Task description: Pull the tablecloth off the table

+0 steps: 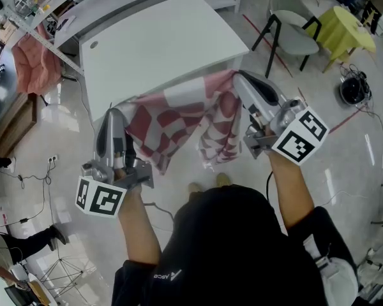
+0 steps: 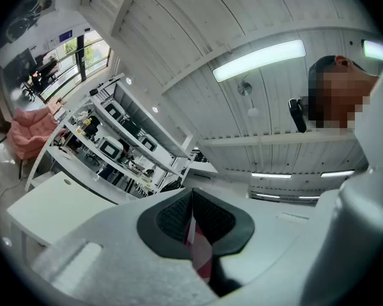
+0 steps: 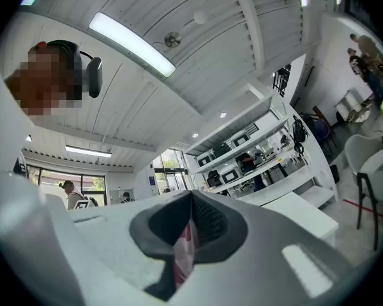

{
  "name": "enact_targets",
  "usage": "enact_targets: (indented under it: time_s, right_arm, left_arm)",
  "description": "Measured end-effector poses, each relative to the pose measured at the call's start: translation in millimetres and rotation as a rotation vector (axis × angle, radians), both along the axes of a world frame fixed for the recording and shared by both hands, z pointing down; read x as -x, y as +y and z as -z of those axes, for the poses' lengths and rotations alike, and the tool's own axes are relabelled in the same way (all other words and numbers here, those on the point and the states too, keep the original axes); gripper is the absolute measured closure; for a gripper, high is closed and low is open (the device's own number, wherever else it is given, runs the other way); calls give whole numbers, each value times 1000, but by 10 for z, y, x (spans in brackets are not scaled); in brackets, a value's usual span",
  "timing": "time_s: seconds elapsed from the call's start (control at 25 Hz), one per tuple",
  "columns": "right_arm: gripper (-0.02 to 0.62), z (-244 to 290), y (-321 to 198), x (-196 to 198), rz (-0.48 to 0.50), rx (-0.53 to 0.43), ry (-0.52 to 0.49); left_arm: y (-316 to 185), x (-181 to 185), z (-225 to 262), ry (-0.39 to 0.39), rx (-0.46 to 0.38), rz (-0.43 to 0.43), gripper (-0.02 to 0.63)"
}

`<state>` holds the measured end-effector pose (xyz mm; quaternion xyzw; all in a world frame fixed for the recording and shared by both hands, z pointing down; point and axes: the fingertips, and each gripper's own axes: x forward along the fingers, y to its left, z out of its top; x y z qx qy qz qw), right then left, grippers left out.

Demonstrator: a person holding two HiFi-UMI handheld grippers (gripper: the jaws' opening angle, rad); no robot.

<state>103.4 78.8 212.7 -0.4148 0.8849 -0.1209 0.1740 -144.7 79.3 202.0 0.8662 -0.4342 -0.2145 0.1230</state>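
Both grippers are pinched tight on the cloth. Left gripper (image 1: 113,116) has its two jaws closed on one edge of the red and white checked tablecloth (image 1: 179,116), and a strip of it pokes out between the dark pads. Right gripper (image 1: 240,80) has its jaws closed on the other edge the same way. Between them the tablecloth sags and hangs down over the floor (image 1: 51,145), just by the near side of the white table (image 1: 153,43), whose top is bare.
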Motion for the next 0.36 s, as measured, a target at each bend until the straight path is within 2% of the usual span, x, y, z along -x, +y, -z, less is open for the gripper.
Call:
enact_targets:
  time_s: [0.36]
  right_arm:
    - [592, 22, -15, -8, 3, 2, 3]
  left_arm:
    - [7, -14, 45, 3, 0, -3, 594]
